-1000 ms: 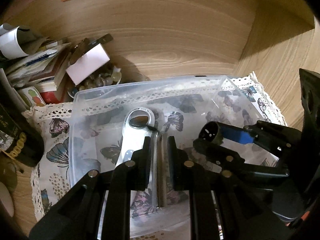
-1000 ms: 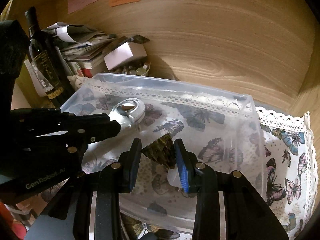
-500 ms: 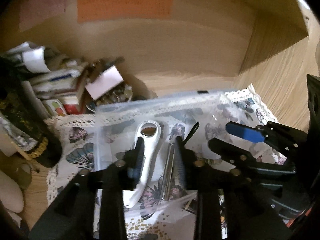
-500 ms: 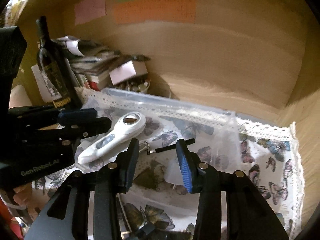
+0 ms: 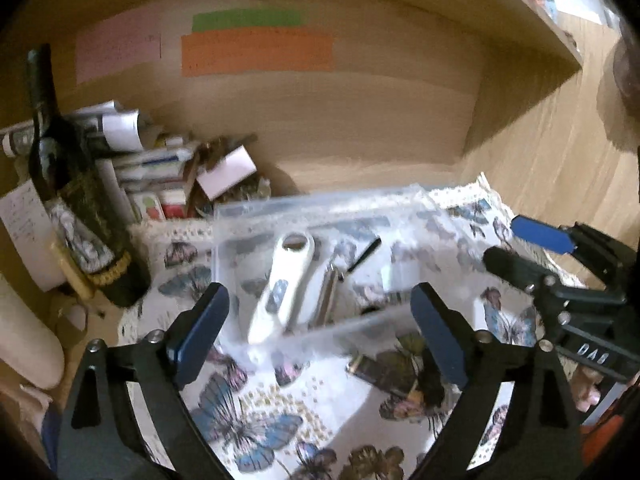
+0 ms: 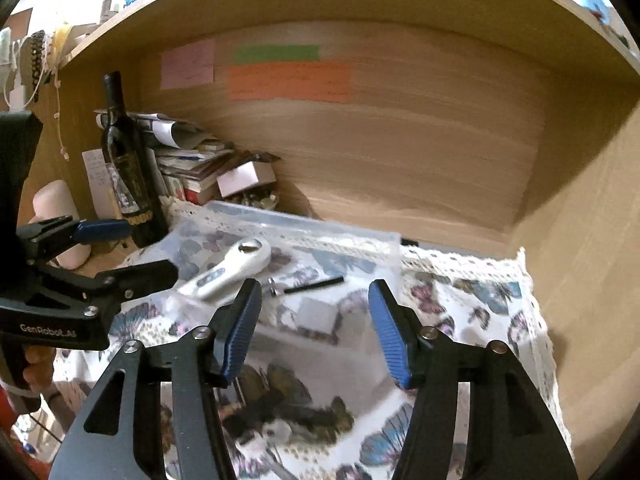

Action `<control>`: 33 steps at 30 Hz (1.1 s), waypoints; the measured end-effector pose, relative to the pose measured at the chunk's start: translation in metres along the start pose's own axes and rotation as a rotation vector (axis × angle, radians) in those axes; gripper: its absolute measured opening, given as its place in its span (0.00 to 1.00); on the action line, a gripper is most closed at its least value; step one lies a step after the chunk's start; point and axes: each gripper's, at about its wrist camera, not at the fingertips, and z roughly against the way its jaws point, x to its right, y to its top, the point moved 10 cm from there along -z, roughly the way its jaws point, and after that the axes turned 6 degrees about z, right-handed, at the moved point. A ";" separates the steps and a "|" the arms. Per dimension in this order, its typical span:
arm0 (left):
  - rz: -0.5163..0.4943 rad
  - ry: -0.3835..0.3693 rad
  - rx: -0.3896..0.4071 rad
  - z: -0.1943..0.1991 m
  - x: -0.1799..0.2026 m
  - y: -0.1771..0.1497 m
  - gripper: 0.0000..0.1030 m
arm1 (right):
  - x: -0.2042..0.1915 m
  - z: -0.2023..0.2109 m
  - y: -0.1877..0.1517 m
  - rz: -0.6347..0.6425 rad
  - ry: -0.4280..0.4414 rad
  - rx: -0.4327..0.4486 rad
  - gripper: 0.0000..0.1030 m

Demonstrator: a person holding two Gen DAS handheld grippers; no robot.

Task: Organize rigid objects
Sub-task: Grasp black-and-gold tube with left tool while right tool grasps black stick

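Left wrist view: left gripper [image 5: 318, 320], fingers spread wide, holding nothing. White opener [image 5: 280, 286] lies in the clear plastic box [image 5: 320, 204] beyond the fingertips, long axis near-to-far, ring end far. Metal rod [image 5: 328, 294] just right of it, parallel.

Right wrist view: right gripper [image 6: 314, 328], fingers spread wide, empty. White opener [image 6: 228, 270] lies far-left of the fingertips, ring end far-right. Black pin [image 6: 308, 285] lies crosswise just beyond the fingers.

Wooden table [image 6: 580, 280] enclosed by a back wall and right side panel. A butterfly-print cloth [image 5: 248, 420] with lace edging covers the middle and front. On the cloth: a clear plastic box [image 5: 320, 208] toward the back edge. At the back left corner: a dark wine bottle [image 6: 128, 176], upright, beside a stack of papers and books [image 6: 188, 156].
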 end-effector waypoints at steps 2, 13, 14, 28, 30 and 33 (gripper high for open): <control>0.001 -0.006 -0.030 -0.003 0.004 -0.012 0.91 | 0.004 0.003 -0.010 -0.008 -0.008 -0.014 0.51; -0.002 0.050 -0.225 -0.058 0.011 -0.078 0.91 | 0.014 0.002 -0.065 -0.061 0.003 -0.106 0.51; 0.003 0.049 -0.247 -0.064 0.013 -0.082 0.91 | 0.015 0.002 -0.068 -0.063 0.005 -0.110 0.51; -0.081 0.032 -0.311 -0.079 0.033 -0.107 0.81 | 0.008 -0.007 -0.083 -0.090 0.053 -0.151 0.64; -0.090 0.034 -0.302 -0.074 0.028 -0.108 0.73 | 0.001 -0.010 -0.083 -0.087 0.073 -0.156 0.64; -0.094 0.034 -0.290 -0.064 0.018 -0.110 0.57 | -0.010 -0.014 -0.083 -0.075 0.095 -0.163 0.64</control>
